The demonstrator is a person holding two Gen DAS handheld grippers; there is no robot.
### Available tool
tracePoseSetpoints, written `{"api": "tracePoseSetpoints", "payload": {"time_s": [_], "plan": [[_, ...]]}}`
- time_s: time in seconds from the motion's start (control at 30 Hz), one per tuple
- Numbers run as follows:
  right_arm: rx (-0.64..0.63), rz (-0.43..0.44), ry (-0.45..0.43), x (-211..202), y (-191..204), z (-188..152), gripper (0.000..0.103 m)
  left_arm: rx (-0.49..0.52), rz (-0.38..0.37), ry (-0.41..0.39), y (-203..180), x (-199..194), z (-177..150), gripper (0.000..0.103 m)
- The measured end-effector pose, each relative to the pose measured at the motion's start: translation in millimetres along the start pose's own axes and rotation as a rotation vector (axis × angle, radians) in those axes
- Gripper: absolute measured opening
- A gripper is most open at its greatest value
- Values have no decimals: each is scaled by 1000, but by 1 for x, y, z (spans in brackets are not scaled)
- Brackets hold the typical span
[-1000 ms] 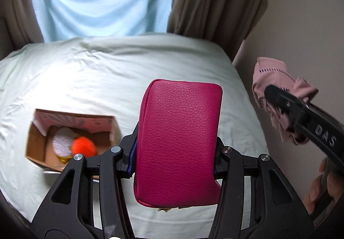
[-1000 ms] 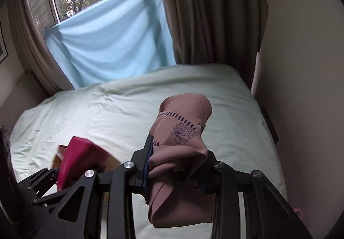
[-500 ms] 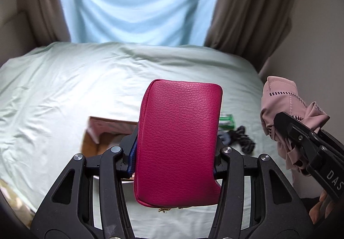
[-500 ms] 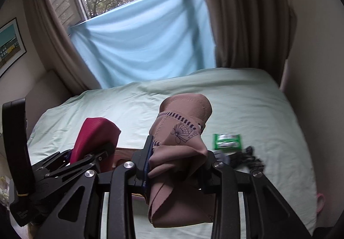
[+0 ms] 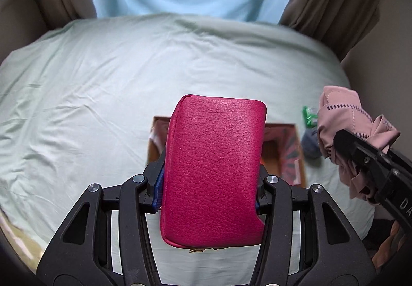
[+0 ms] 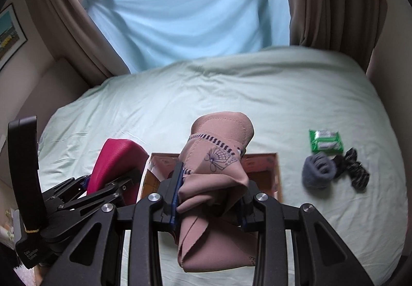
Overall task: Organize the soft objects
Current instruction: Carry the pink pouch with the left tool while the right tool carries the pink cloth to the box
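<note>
Cardboard box (image 5: 288, 157), open-topped, now lies just beyond both of your loads, where a second ago it lay off to the left, so I judge drop-off is close. Your left gripper (image 5: 209, 183) pinches the magenta pebbled-leather pouch (image 5: 213, 172), and your right gripper (image 6: 209, 198) pinches the dusty-pink fabric bundle (image 6: 216, 172). "DA" shows on the right gripper's body; other lettering is unreadable.

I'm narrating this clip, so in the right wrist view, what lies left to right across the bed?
Magenta pouch → pink cloth → grey sock roll → dark patterned fabric piece.
</note>
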State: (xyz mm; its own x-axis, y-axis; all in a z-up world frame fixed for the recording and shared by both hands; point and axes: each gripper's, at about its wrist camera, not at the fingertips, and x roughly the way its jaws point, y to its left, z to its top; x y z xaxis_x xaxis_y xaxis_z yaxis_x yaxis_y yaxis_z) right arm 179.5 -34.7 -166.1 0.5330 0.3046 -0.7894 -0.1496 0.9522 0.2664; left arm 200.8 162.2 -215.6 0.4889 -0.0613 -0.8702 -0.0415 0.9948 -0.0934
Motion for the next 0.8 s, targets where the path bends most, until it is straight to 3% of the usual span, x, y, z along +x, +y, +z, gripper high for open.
{"api": "tracePoseSetpoints", "payload": {"time_s": [0.17,0.43,0.63,0.8], "plan": [[63,-13,84,47,3,0,31,31,14,86,18,43,0,45],[212,27,274,118,-25,-6,31,-17,28,240,33,110,-9,45],[279,82,453,171,-41,-10,31,15,20,357,20,154,-13,45],[298,87,517,198,-48,-12,33,53,44,408,11,166,-20,45]]}}
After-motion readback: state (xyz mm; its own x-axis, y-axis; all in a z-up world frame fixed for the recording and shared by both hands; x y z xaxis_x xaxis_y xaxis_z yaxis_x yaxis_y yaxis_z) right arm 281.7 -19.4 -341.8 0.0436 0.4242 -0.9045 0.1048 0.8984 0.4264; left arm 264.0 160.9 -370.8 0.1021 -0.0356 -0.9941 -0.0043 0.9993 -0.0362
